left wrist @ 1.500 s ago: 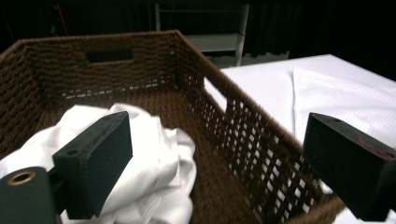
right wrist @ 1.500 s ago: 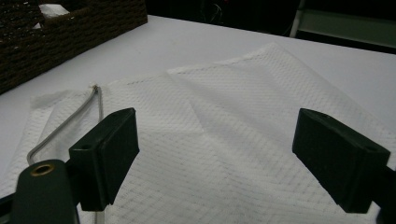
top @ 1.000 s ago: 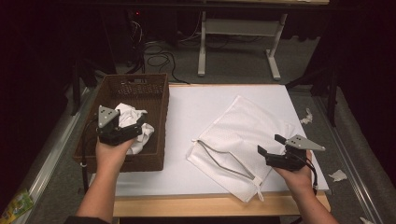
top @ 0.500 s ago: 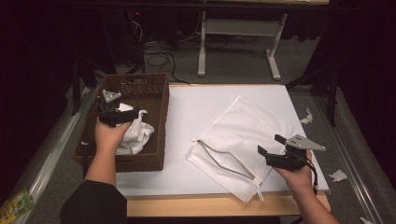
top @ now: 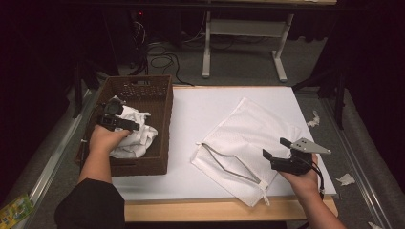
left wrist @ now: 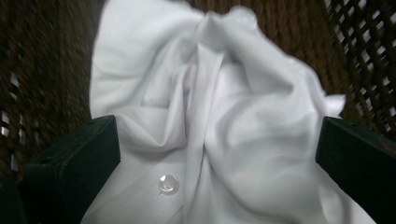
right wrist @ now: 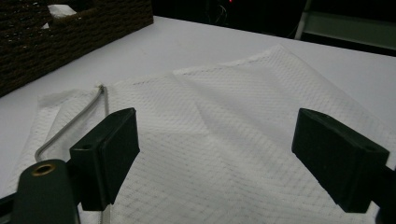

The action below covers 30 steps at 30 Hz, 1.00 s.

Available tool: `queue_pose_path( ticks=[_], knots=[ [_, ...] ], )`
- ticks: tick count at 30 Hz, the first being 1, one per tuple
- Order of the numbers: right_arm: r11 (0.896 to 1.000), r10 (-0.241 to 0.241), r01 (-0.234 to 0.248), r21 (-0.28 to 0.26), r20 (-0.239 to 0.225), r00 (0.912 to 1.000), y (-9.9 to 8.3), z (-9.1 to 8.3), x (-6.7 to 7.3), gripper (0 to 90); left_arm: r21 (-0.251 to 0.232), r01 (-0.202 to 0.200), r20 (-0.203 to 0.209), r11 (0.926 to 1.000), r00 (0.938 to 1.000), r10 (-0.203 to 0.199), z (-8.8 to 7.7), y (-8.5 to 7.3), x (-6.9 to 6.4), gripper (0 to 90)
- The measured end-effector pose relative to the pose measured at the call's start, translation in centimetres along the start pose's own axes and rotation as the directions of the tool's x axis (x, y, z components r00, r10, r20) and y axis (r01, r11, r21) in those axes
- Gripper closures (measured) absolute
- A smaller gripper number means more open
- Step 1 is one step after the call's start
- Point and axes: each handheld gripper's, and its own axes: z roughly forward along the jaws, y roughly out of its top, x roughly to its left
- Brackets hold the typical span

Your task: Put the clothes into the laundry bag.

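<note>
A crumpled white shirt [top: 136, 133] lies in the brown wicker basket [top: 165, 124] at the table's left. My left gripper [top: 112, 114] points down into the basket at the shirt's far left part. In the left gripper view its jaws [left wrist: 217, 140] stand wide apart and have just been opening; bunched shirt cloth [left wrist: 233, 93] and a clear button [left wrist: 168, 183] lie between them. A white mesh bag [top: 248, 129] with a zipper [top: 224, 162] lies flat on the table. My right gripper [top: 274, 148] hovers open at the bag's near right side, over the mesh [right wrist: 224, 102].
The white table top [top: 200, 109] lies between basket and bag. The basket wall [right wrist: 70, 32] rises to the left in the right gripper view. Paper scraps [top: 346, 179] lie on the floor at the right. A desk frame [top: 207, 43] and cables stand beyond the table.
My left hand has moved farther back and left in the basket and dipped down onto the shirt. The right hand has kept still over the bag.
</note>
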Motion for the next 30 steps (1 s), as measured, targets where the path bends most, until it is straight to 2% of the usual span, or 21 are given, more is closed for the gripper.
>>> queue_pose_path(
  ticks=[1,3,7,9,10,12,15,16,20,27,30],
  knots=[
    [1.0,0.002,-0.002,0.0,0.0,1.0,0.0,0.0,0.0,15.6,0.068,0.009,0.008,0.9976,0.9999,-0.009,0.7,0.1,0.1,0.3],
    [1.0,0.006,-0.006,0.002,0.001,1.0,-0.1,0.0,-0.1,15.6,0.131,0.012,0.014,0.9913,0.9998,-0.014,1.5,0.2,0.2,0.3],
    [1.0,0.001,-0.001,0.0,0.0,1.0,-0.1,0.0,-0.1,15.7,0.241,0.019,0.034,0.9702,0.9991,-0.028,3.2,0.1,0.2,0.2],
    [1.0,0.0,0.0,0.001,-0.002,1.0,-0.1,0.0,-0.1,15.7,0.295,0.01,0.036,0.9554,0.9991,-0.022,4.1,-0.1,0.2,0.0],
    [1.0,0.004,-0.004,0.004,-0.002,1.0,-0.1,0.0,0.0,15.8,0.301,0.016,0.038,0.9534,0.9989,-0.028,4.4,-0.2,0.1,0.0],
    [1.0,0.006,-0.006,0.006,0.0,1.0,-0.1,0.1,0.0,15.9,0.3,0.017,0.042,0.9539,0.9987,-0.031,4.9,-0.4,0.0,0.0],
    [1.0,0.004,-0.004,0.006,0.0,1.0,-0.1,0.1,0.0,15.9,0.299,-0.013,0.022,0.9541,0.9997,0.007,5.4,-0.8,-0.4,0.1],
    [1.0,0.003,-0.003,0.004,0.0,1.0,-0.1,0.1,0.0,16.0,0.307,-0.027,0.015,0.9515,0.9996,0.023,5.4,-0.8,-0.4,0.2],
    [1.0,0.005,-0.005,0.007,0.002,1.0,-0.1,0.1,0.0,16.0,0.302,-0.024,-0.008,0.9529,0.9996,0.028,5.5,-0.9,-0.7,2.4],
    [1.0,0.001,-0.001,0.006,0.003,1.0,-0.2,0.0,0.2,16.4,0.255,-0.058,-0.021,0.9652,0.9977,0.065,4.9,-1.0,-1.4,20.5],
    [1.0,-0.003,0.003,0.008,0.005,1.0,-0.2,0.0,0.2,16.4,0.233,-0.088,-0.045,0.9685,0.9939,0.101,4.6,-1.1,-1.7,36.4]
  ],
)
